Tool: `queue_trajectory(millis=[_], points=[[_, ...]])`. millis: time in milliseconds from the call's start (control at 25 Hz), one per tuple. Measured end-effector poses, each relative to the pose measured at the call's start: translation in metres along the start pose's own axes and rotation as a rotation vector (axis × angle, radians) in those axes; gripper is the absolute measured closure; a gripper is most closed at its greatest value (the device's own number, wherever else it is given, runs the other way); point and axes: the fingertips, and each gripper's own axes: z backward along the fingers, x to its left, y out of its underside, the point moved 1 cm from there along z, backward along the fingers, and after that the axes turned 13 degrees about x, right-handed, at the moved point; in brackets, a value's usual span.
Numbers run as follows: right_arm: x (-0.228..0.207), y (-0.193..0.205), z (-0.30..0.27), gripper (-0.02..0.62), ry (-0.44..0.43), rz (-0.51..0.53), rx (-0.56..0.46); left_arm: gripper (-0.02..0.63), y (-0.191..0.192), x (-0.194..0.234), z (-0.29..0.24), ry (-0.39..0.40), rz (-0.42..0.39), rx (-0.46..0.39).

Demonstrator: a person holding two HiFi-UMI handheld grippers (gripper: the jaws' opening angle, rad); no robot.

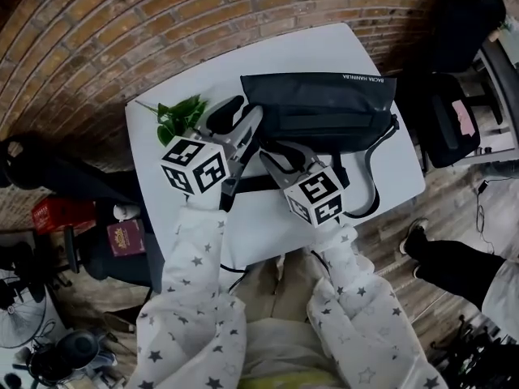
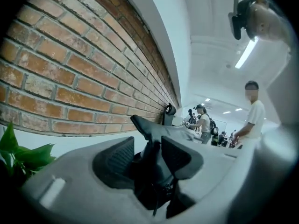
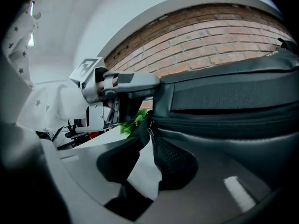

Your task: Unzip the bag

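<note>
Bag (image 1: 324,112) corner clamped in left gripper (image 2: 147,149), right gripper (image 3: 145,146) jaws apart beside zipper pull (image 3: 150,136)

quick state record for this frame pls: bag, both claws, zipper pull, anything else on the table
bag: black fabric shoulder bag, lying flat on white table
left claw: shut on the bag's end
right claw: open, jaws apart
zipper pull: small metal zipper pull hangs by the right claw's pad, not gripped
other: green leafy sprig beside the bag
</note>
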Motion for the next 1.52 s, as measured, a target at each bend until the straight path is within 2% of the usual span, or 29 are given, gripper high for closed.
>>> queue_trajectory(millis=[240, 520, 800, 1520], points=[[-0.009, 0.001, -0.005, 0.512, 0.074, 0.016, 0.021, 0.43, 0.0, -0.004, -0.012, 0.049, -0.016, 0.017], [-0.011, 0.001, -0.005, 0.572, 0.091, 0.04, 0.038, 0.465, 0.001, -0.006, -0.014, 0.078, -0.03, 0.013], [-0.011, 0.002, 0.0, 0.575, 0.108, 0.025, 0.031, 0.482, 0.002, -0.009, -0.014, 0.098, -0.064, 0.022], [-0.024, 0.003, 0.024, 0.577, 0.167, 0.018, 0.05, 0.494, 0.004, -0.011, -0.016, 0.088, -0.103, 0.022]])
